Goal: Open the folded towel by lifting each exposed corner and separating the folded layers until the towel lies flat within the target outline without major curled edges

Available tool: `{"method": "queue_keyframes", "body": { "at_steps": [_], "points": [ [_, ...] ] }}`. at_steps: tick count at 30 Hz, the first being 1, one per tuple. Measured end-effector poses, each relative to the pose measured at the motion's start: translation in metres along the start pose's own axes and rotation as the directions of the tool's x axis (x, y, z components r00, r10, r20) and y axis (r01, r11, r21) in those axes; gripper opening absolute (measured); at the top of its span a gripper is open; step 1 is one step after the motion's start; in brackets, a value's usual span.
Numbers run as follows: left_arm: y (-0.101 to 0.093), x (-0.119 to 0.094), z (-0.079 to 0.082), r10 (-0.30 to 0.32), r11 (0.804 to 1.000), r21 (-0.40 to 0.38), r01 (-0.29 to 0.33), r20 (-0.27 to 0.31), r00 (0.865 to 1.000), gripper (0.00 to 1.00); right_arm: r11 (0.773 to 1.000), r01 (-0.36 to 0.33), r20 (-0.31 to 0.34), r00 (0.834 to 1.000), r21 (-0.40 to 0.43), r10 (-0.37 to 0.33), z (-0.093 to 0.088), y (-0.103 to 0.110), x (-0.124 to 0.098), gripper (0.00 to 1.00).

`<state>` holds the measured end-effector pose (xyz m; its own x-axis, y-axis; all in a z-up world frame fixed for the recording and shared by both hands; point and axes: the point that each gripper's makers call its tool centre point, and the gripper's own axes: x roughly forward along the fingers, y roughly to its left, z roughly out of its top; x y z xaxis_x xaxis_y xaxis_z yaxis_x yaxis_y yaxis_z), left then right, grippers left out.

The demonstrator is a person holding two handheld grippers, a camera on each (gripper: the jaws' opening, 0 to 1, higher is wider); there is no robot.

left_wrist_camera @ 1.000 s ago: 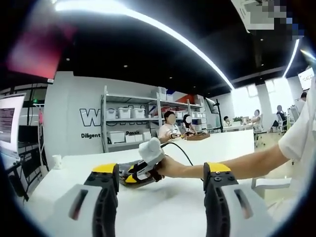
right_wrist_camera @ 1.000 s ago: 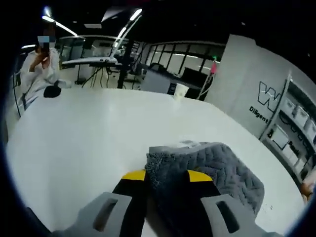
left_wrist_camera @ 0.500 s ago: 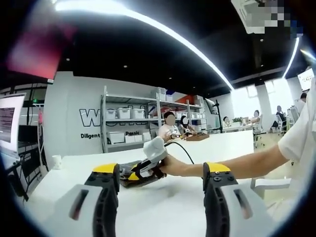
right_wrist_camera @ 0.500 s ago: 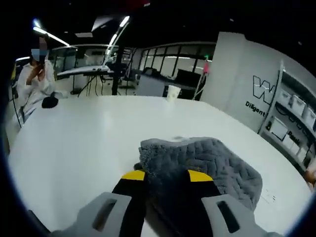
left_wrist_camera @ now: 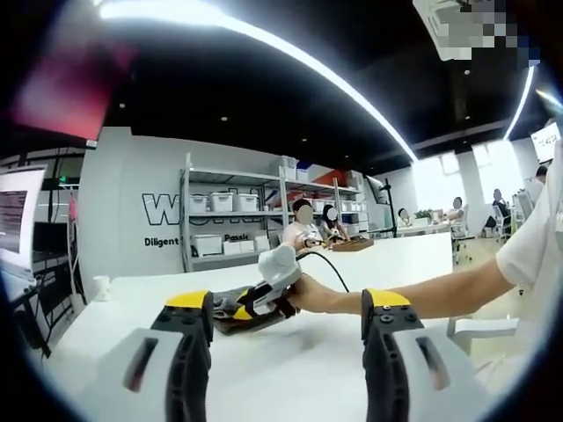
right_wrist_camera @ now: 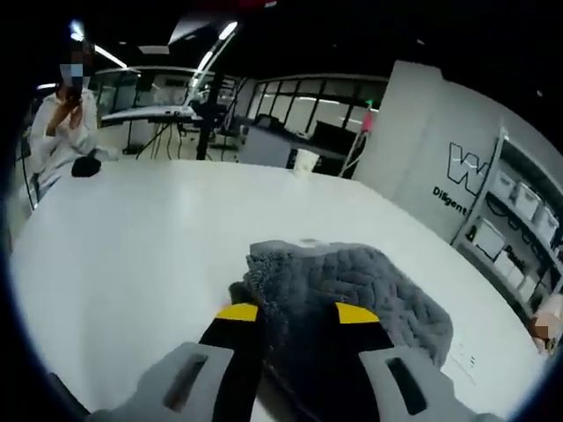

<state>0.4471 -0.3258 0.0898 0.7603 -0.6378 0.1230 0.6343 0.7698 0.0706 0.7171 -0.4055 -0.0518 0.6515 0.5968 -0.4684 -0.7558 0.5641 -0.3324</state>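
— While you look along your right gripper (right_wrist_camera: 295, 318), what does it have?

— Your two yellow-tipped jaws are closed in on the grey towel (right_wrist_camera: 352, 294). Its near edge is bunched up between them and raised off the white table (right_wrist_camera: 132, 255). The rest of the cloth slopes away to the far right and lies on the tabletop, with its quilted side up.

— And where does your left gripper (left_wrist_camera: 286, 312) stand?

— You hold it wide open, with nothing between the jaws. It hangs over the near part of the same table. Past it, between the two jaws, you see your right hand (left_wrist_camera: 303, 293) wrapped round the handle of the other gripper, and the towel as a dark, low heap just to the left of that hand.

— How flat is the towel?

— Not flat; it sits humped, with the fluffy edge curled over near your right jaws. I cannot tell how many layers are folded under it.

— What else is around you?

— A white cup (right_wrist_camera: 305, 162) stands at the far side of the table. A shelf rack (left_wrist_camera: 233, 220) with white bins stands against the wall. Some people (left_wrist_camera: 303, 230) sit at another table beyond yours.
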Motion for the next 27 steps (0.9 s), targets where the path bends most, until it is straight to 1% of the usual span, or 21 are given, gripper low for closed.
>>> {"method": "queue_keyframes", "body": {
  "at_steps": [2,5,7,12,15,18,19,20,21,22,23,26,27],
  "points": [
    [0.0,0.0,0.0,-0.002,1.0,-0.001,0.002,0.001,1.0,0.68,0.999,0.011,-0.021,1.0,-0.033,-0.012,-0.002,0.002,0.003,0.27],
    [0.0,0.0,0.0,-0.002,1.0,0.002,0.002,-0.002,1.0,0.68,1.0,0.006,-0.02,1.0,-0.025,-0.006,0.002,0.003,0.006,0.27],
    [0.0,0.0,0.0,-0.001,1.0,0.0,0.001,0.001,1.0,0.68,0.999,0.014,-0.033,0.999,-0.045,-0.015,0.004,0.002,0.007,0.27],
    [-0.001,0.0,-0.001,-0.006,1.0,-0.004,0.005,-0.004,1.0,0.68,0.994,0.006,-0.054,0.998,-0.11,-0.012,0.009,0.009,0.014,0.25],
    [-0.003,0.001,-0.002,-0.008,1.0,-0.002,0.008,-0.005,1.0,0.68,0.983,0.004,-0.072,0.997,-0.182,-0.017,0.01,0.013,0.018,0.23],
    [-0.004,0.001,-0.002,-0.011,1.0,-0.003,0.011,-0.005,1.0,0.67,0.973,0.012,-0.096,0.995,-0.229,-0.035,0.009,0.013,0.02,0.23],
    [-0.004,0.001,-0.002,-0.011,1.0,-0.003,0.011,-0.006,1.0,0.67,0.962,0.021,-0.119,0.991,-0.271,-0.055,0.007,0.01,0.02,0.22],
    [-0.004,0.001,-0.003,-0.012,1.0,-0.002,0.012,-0.006,1.0,0.67,0.958,0.023,-0.12,0.991,-0.285,-0.06,0.008,0.009,0.022,0.22],
    [-0.005,0.002,-0.003,-0.012,1.0,-0.003,0.012,-0.007,1.0,0.67,0.949,0.014,-0.123,0.991,-0.316,-0.056,0.009,0.011,0.023,0.21],
    [-0.005,0.002,-0.003,-0.013,1.0,-0.004,0.013,-0.008,1.0,0.67,0.946,0.014,-0.124,0.991,-0.323,-0.057,0.01,0.011,0.023,0.2],
    [-0.005,0.002,-0.004,-0.014,1.0,-0.004,0.014,-0.008,1.0,0.67,0.939,0.007,-0.132,0.99,-0.345,-0.056,0.01,0.012,0.024,0.18],
    [-0.006,0.002,-0.003,-0.014,1.0,-0.003,0.014,-0.008,1.0,0.67,0.94,0.003,-0.136,0.989,-0.341,-0.052,0.009,0.011,0.026,0.17],
    [-0.006,0.002,-0.003,-0.013,1.0,-0.002,0.013,-0.007,1.0,0.67,0.946,0.001,-0.132,0.99,-0.324,-0.047,0.009,0.009,0.026,0.16]
  ]
}}
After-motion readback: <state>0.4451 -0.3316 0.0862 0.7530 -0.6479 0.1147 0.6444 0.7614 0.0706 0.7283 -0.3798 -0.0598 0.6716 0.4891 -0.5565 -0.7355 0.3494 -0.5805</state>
